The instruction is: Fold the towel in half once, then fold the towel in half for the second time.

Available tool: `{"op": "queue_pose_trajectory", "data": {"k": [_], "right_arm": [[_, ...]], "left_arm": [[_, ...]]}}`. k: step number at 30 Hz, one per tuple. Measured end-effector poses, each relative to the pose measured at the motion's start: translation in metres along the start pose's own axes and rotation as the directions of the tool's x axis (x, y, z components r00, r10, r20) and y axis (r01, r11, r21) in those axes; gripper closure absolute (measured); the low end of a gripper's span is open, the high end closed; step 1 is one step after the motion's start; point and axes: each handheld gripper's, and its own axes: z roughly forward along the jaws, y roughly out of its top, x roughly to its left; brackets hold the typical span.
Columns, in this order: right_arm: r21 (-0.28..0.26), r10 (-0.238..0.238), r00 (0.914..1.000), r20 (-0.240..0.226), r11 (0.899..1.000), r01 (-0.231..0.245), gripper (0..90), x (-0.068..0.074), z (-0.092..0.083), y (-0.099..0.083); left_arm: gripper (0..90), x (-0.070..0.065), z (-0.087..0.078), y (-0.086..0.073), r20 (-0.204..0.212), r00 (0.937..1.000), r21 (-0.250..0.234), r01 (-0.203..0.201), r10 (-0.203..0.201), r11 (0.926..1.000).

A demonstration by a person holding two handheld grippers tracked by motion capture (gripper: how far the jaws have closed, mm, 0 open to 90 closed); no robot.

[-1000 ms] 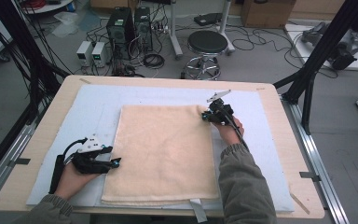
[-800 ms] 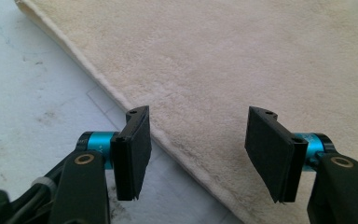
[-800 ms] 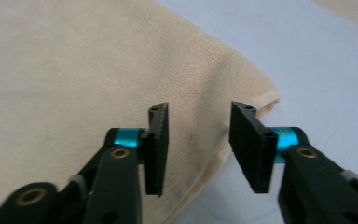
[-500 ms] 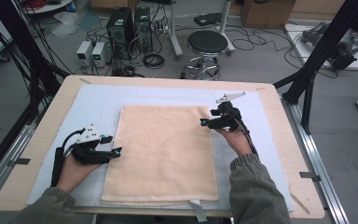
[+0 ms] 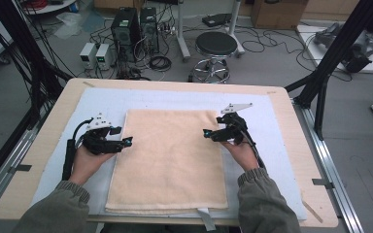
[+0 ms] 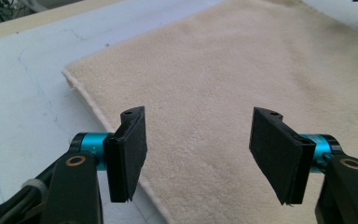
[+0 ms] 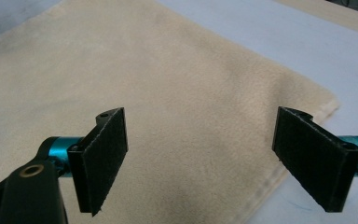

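A beige folded towel (image 5: 170, 160) lies flat in the middle of the table on a pale blue mat (image 5: 272, 126). My left gripper (image 5: 126, 141) hovers at the towel's left edge, jaws open and pointing inward over the cloth (image 6: 223, 93). My right gripper (image 5: 208, 133) is at the towel's right edge near the far corner, also open, with the towel (image 7: 168, 93) between and beyond its jaws. Neither gripper has anything between its jaws.
The wooden table (image 5: 48, 126) has bare margins left and right of the mat. Beyond its far edge stand a black stool (image 5: 215, 46), computer boxes (image 5: 128, 24) and loose cables on the floor. A black frame leg (image 5: 328, 68) rises at the right.
Both hands moved inward and forward. The left gripper came from the mat up to the towel's left edge. The right gripper shifted left and nearer, onto the towel's right edge.
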Motion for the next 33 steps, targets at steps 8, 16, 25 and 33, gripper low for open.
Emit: {"op": "queue_pose_trajectory", "data": {"k": [8,16,25,33], "right_arm": [[0.010,-0.014,0.9998,-0.010,1.000,0.014,17.4,0.004,0.000,-0.001],[0.035,-0.025,0.9996,-0.017,0.999,0.025,17.2,0.004,-0.001,-0.002],[0.021,-0.034,0.9994,-0.009,0.999,0.035,17.2,0.003,-0.004,-0.001],[0.022,-0.057,0.9972,0.049,0.998,0.056,17.7,-0.012,-0.021,0.019]], "left_arm": [[34.8,0.002,0.004,0.003,-0.014,0.9999,0.005,0.008,-0.008,1.0000],[34.7,-0.002,0.010,0.002,0.001,1.0000,0.016,-0.005,0.004,0.9999],[35.0,0.003,0.008,0.005,-0.005,0.9999,0.012,0.010,-0.010,0.9999],[35.7,0.012,0.010,0.032,-0.031,0.9995,-0.015,0.010,-0.010,0.9998]]}}
